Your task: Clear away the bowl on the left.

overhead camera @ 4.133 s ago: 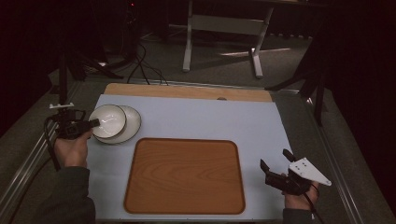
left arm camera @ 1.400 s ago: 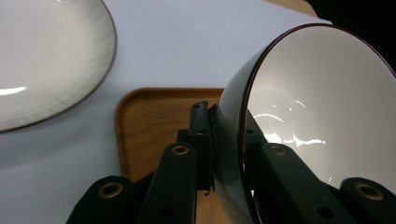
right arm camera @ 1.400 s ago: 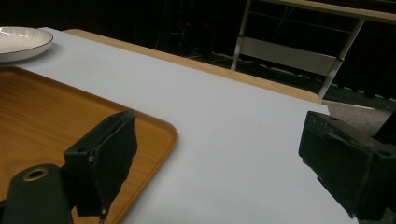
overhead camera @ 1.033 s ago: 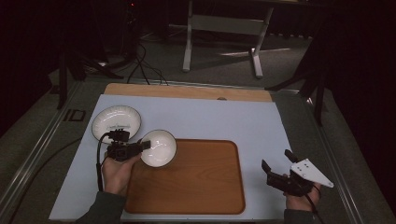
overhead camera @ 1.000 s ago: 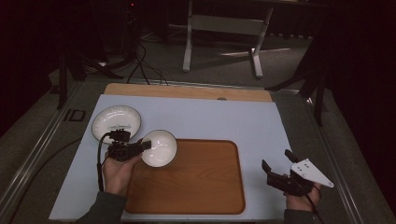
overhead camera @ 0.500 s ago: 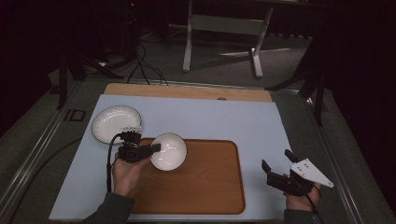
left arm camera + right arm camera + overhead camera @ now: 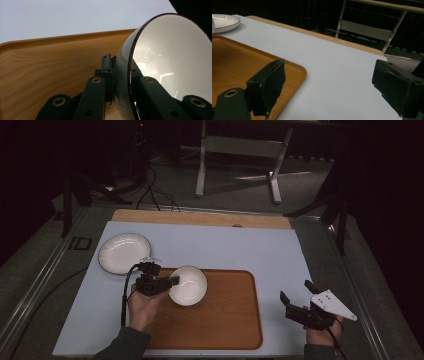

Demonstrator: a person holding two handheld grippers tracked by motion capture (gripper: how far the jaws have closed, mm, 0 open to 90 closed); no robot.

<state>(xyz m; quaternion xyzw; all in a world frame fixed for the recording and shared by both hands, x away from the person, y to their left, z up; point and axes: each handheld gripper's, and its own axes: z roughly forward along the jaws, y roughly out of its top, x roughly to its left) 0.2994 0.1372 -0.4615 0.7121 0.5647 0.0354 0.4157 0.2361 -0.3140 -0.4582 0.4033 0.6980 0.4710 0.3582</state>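
- The left gripper [image 7: 172, 281] is clamped on the rim of a round white ceramic bowl with a dark outer wall [image 7: 188, 285]; in the left gripper view one black finger [image 7: 95, 97] presses the bowl's dark outside and the other lies against its white inside, so the rim sits pinched between them.
- The bowl [image 7: 170, 62] reaches out beyond the fingertips, over the near-left corner of a rounded rectangular wooden tray [image 7: 220, 320]; whether its base touches the tray cannot be told.
- The tray's grained floor [image 7: 50, 65] lies below and beside the left fingers.
- A round white ribbed plate with a dark edge [image 7: 124, 252] sits on the pale blue table mat [image 7: 225, 245], behind the left gripper and apart from the bowl.
- The right gripper [image 7: 295, 301] has its jaws spread wide with nothing between them; in the right gripper view its left finger [image 7: 268, 80] hangs over the tray's corner [image 7: 294, 70], with bare mat between the fingers.
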